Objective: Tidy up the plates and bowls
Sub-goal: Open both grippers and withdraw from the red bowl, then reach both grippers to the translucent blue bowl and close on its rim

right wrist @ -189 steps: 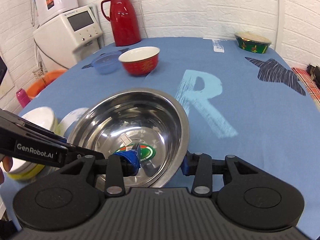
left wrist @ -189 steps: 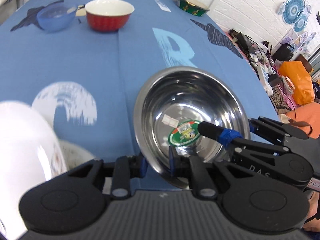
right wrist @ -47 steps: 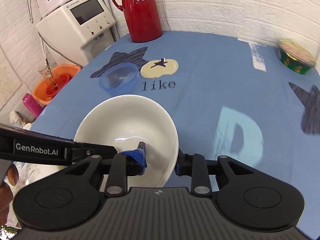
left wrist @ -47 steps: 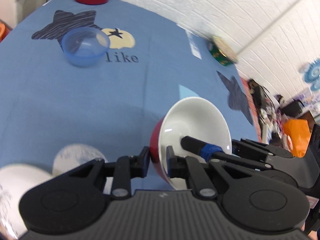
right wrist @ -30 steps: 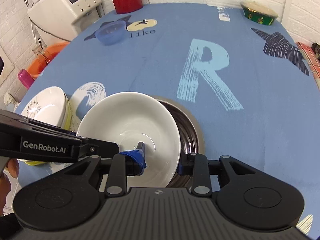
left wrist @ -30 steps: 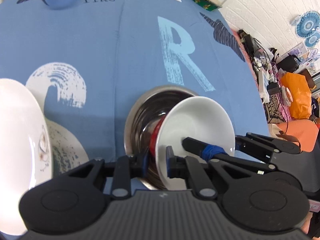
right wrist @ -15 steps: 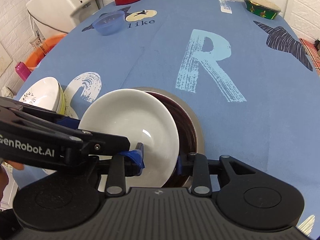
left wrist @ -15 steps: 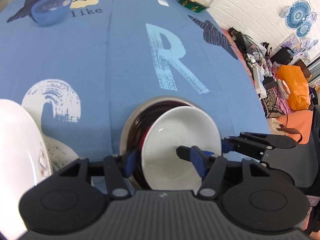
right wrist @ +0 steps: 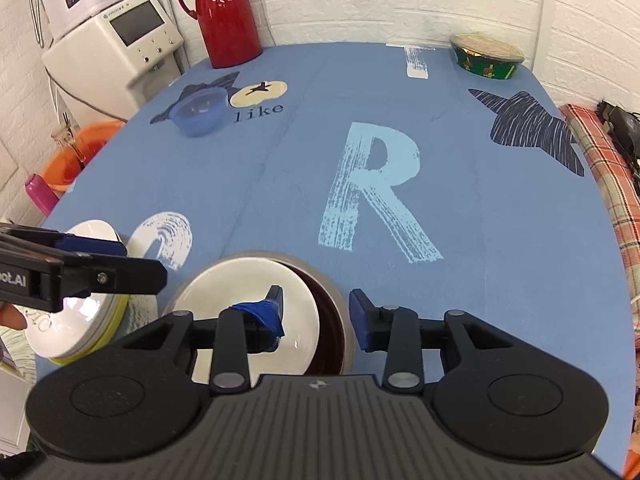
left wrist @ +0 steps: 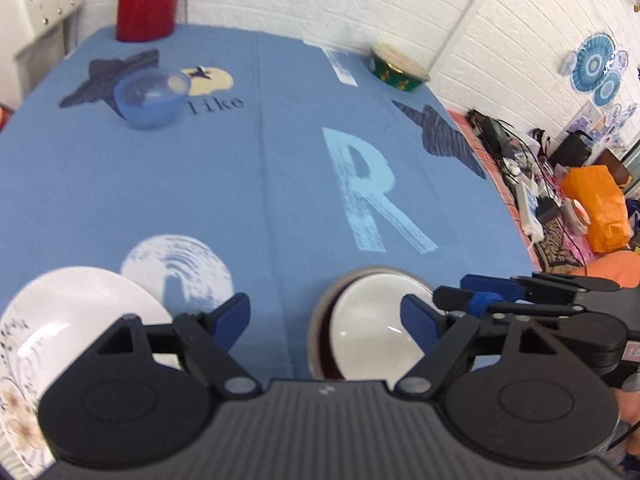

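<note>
The red bowl with a white inside [left wrist: 370, 332] sits nested in the steel bowl [left wrist: 316, 320] near the table's front edge; it also shows in the right wrist view [right wrist: 248, 292], inside the steel bowl [right wrist: 340, 312]. My left gripper [left wrist: 326, 316] is open and empty, lifted above the bowls. My right gripper [right wrist: 316, 312] is open over the nested bowls, touching nothing. A stack of white plates [left wrist: 60, 320] lies at the front left, also seen in the right wrist view [right wrist: 88, 320]. A blue plastic bowl [left wrist: 152, 96] stands far left.
A red thermos [right wrist: 226, 12] stands at the back. A green bowl [right wrist: 486, 56] sits at the back right. A white appliance [right wrist: 120, 44] stands off the table's left. Bags and cables [left wrist: 560, 184] lie on the floor at the right.
Both grippers carried the red bowl into the steel bowl, then opened and let it go. Both have drawn back and up from the nested bowls.
</note>
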